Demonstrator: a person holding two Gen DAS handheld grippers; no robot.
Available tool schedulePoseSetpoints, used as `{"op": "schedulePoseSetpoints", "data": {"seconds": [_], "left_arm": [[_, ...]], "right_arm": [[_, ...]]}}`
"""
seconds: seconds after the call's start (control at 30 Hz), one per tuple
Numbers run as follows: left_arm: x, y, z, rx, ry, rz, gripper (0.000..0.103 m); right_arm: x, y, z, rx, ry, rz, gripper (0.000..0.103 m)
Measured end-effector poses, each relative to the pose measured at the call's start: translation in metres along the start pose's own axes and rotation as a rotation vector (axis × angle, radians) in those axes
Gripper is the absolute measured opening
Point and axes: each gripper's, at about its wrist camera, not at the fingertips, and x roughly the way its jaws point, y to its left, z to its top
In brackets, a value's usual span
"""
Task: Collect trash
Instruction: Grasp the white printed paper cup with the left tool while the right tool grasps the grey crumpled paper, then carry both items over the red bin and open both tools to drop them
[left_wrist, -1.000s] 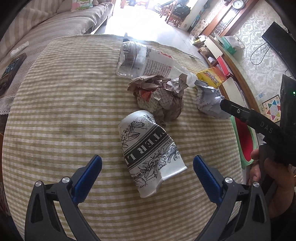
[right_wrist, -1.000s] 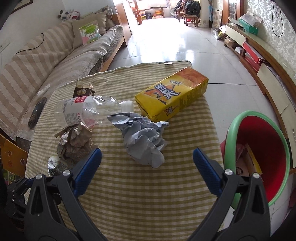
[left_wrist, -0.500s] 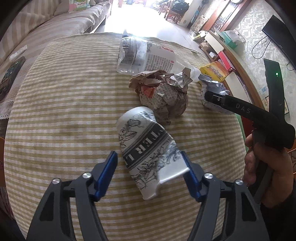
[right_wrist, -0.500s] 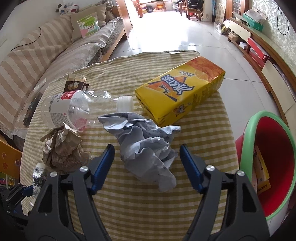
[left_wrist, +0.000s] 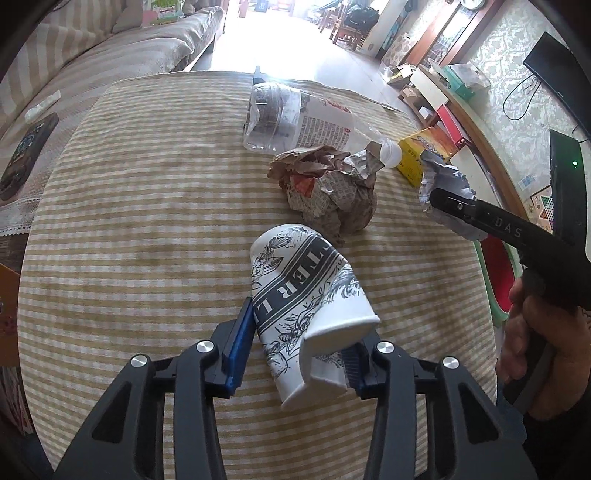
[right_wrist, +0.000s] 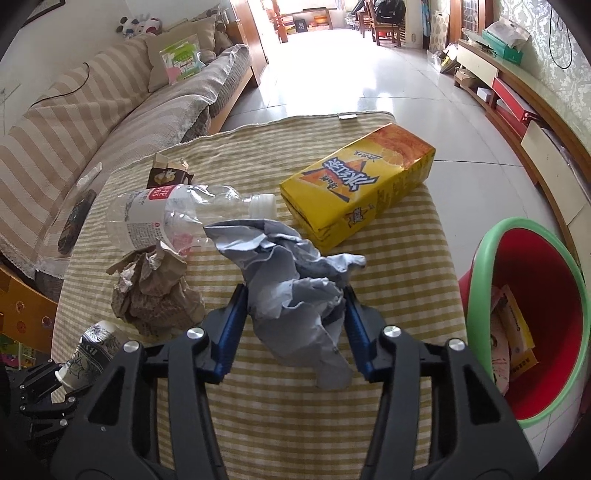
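Both claws just closed: left claw (left_wrist: 297, 352) squeezing cup (left_wrist: 306, 295), right claw (right_wrist: 293, 326) squeezing paper wad (right_wrist: 291, 280)

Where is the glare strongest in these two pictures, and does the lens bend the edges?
Left wrist view: the floor beyond the table is blown out white, washing over the plastic bottle; the striped tablecloth bulges like a barrel. Right wrist view: glare on the tiled floor; the red bin curves at the edge.

Two close, downward wrist views
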Motion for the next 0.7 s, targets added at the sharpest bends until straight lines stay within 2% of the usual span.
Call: {"op": "schedulePoseSetpoints", "data": {"seconds": [0.17, 0.43, 0.7], "left_arm": [[-0.016, 0.004, -0.003, 0.003, -0.029, 0.004, 0.039], [-0.043, -0.011, -0.001, 0.045, -0.09, 0.023, 0.039], [-0.068, -0.036, 0.01, 0.094, -0.149, 0.038, 0.039]], "right_arm": [[-0.021, 0.005, -0.004, -0.006, -0.029, 0.012, 0.049], [-0.057, 0.004, -0.006, 0.004, -0.073, 0.06, 0.049], [-0.095, -0.007, -0.006, 0.019, -0.136, 0.068, 0.049]]}}
